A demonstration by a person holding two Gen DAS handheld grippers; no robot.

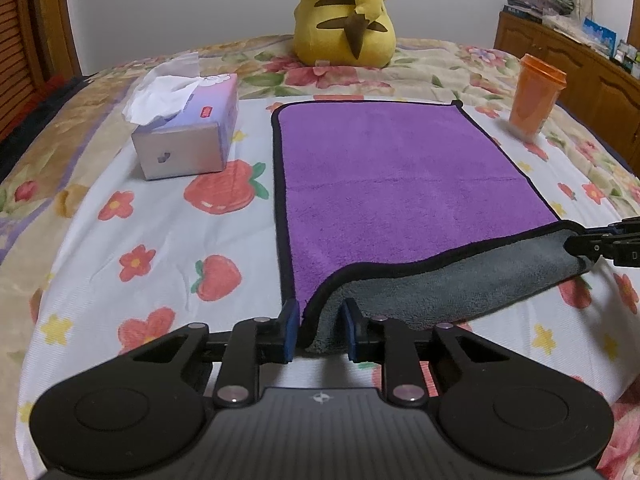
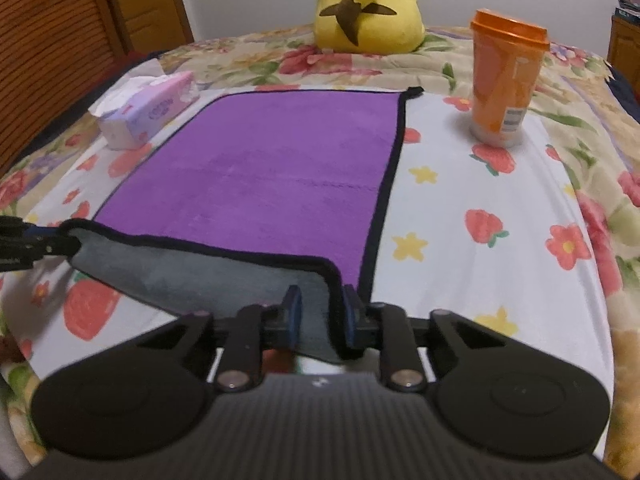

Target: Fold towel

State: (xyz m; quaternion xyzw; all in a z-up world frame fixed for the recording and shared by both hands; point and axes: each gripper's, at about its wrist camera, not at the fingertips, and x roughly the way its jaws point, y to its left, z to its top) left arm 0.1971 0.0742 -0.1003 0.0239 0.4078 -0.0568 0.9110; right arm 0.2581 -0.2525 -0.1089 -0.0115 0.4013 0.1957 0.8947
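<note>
A purple towel (image 1: 392,168) with a black hem and grey underside lies flat on the bed; it also shows in the right wrist view (image 2: 272,168). Its near edge is lifted and turned over, grey side up. My left gripper (image 1: 319,312) holds the near left corner between its blue pads. My right gripper (image 2: 320,304) holds the near right corner. Each gripper shows at the edge of the other's view, the right gripper (image 1: 576,242) at the far right, the left gripper (image 2: 68,242) at the far left.
A tissue box (image 1: 188,136) stands left of the towel. An orange cup (image 2: 506,76) stands at the right. A yellow plush toy (image 1: 346,12) sits at the far end of the bed. A wooden cabinet (image 1: 560,52) is at the right.
</note>
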